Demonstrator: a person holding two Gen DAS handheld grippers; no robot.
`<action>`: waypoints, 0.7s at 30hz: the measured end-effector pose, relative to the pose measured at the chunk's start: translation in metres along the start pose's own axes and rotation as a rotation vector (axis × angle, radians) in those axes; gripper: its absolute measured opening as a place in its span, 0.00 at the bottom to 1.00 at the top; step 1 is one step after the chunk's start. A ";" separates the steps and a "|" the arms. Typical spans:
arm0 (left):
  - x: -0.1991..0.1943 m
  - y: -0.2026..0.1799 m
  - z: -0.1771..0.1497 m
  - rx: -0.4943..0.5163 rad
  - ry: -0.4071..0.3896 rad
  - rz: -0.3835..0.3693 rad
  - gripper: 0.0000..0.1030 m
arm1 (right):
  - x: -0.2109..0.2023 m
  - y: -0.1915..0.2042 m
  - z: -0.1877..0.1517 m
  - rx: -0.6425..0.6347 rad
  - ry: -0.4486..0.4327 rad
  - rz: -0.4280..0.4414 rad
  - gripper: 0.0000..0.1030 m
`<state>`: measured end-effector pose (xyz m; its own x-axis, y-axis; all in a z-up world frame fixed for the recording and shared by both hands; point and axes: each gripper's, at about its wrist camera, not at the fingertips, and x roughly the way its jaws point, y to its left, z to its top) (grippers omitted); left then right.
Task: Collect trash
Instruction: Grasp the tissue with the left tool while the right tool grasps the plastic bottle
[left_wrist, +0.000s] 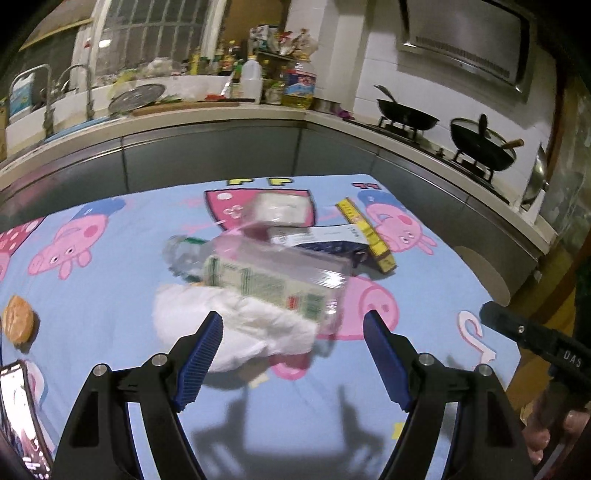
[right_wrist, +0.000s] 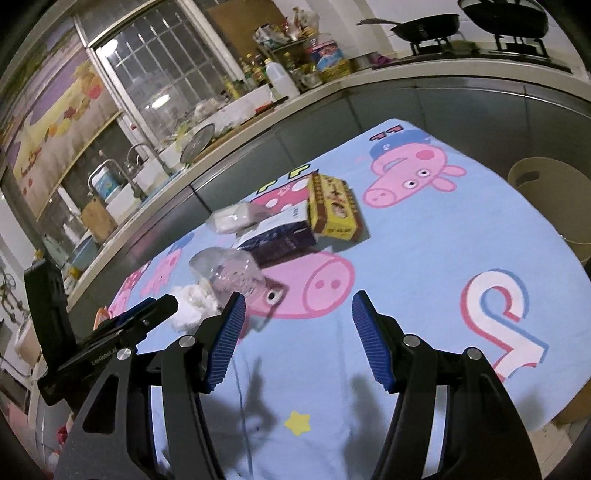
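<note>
A pile of trash lies on the blue pig-print cloth (left_wrist: 110, 280). In the left wrist view it holds a crumpled white tissue (left_wrist: 236, 325), a clear plastic bottle with a green label (left_wrist: 266, 277), a dark box (left_wrist: 332, 249), a yellow box (left_wrist: 369, 232) and a small clear pack (left_wrist: 280, 208). My left gripper (left_wrist: 293, 325) is open, just above the tissue, empty. My right gripper (right_wrist: 297, 306) is open and empty, near the bottle (right_wrist: 229, 273). The yellow box (right_wrist: 332, 210), the dark box (right_wrist: 280, 240) and the tissue (right_wrist: 192, 302) lie beyond it.
A round bun (left_wrist: 16, 323) lies at the cloth's left edge, a phone (left_wrist: 20, 413) below it. A beige bin (right_wrist: 546, 195) stands past the table's right side. The kitchen counter (left_wrist: 221, 110) with sink, bottles and woks runs behind.
</note>
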<state>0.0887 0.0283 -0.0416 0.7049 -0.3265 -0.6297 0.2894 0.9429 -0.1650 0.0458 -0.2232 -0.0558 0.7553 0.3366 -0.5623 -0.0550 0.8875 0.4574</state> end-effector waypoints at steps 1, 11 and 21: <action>-0.002 0.009 -0.003 -0.015 0.003 0.008 0.76 | 0.001 0.002 -0.001 -0.005 0.005 0.002 0.59; -0.013 0.072 -0.041 -0.111 0.056 0.039 0.79 | 0.038 0.025 -0.019 -0.048 0.127 0.042 0.59; 0.003 0.104 -0.030 -0.236 0.057 -0.074 0.80 | 0.085 0.058 -0.015 -0.102 0.202 0.106 0.58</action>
<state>0.1020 0.1269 -0.0833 0.6477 -0.3970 -0.6503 0.1748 0.9082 -0.3803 0.0975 -0.1386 -0.0873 0.5967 0.4763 -0.6458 -0.2002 0.8677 0.4550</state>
